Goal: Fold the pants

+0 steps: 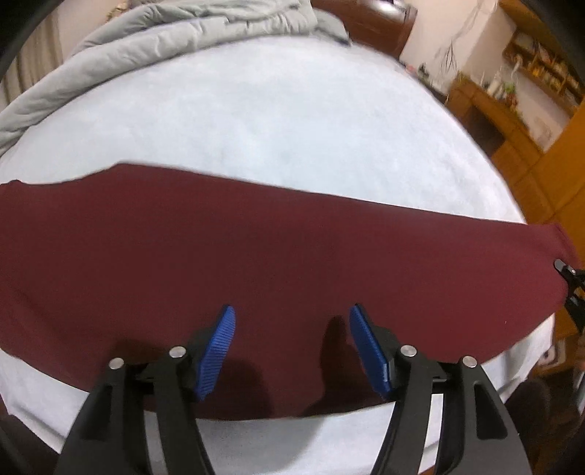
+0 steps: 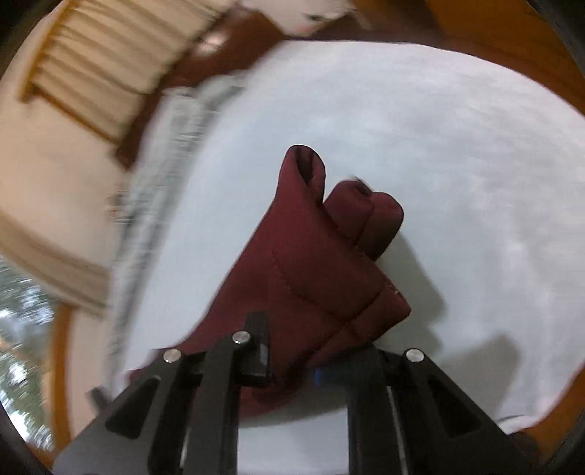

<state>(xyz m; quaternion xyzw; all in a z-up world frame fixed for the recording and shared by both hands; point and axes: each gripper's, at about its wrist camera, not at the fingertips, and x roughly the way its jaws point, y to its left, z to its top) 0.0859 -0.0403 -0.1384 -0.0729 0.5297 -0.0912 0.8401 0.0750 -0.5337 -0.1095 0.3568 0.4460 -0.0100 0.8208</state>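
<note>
Dark red pants (image 1: pixel 256 255) lie stretched across a pale blue bed (image 1: pixel 274 109) from left to right. My left gripper (image 1: pixel 292 318) is open, its blue pads (image 1: pixel 217 350) hovering over the near edge of the pants. My right gripper shows at the far right edge of the left wrist view (image 1: pixel 568 285), at the end of the pants. In the right wrist view my right gripper (image 2: pixel 292 350) is shut on one end of the pants (image 2: pixel 310 263), which bunch up in folds and rise off the bed (image 2: pixel 457 146).
A grey quilt (image 1: pixel 164 47) is heaped at the far left of the bed. Wooden shelves and cabinets (image 1: pixel 512 109) stand to the right. A wooden headboard (image 1: pixel 369 22) is at the back. A curtain (image 2: pixel 109 54) hangs by the wall.
</note>
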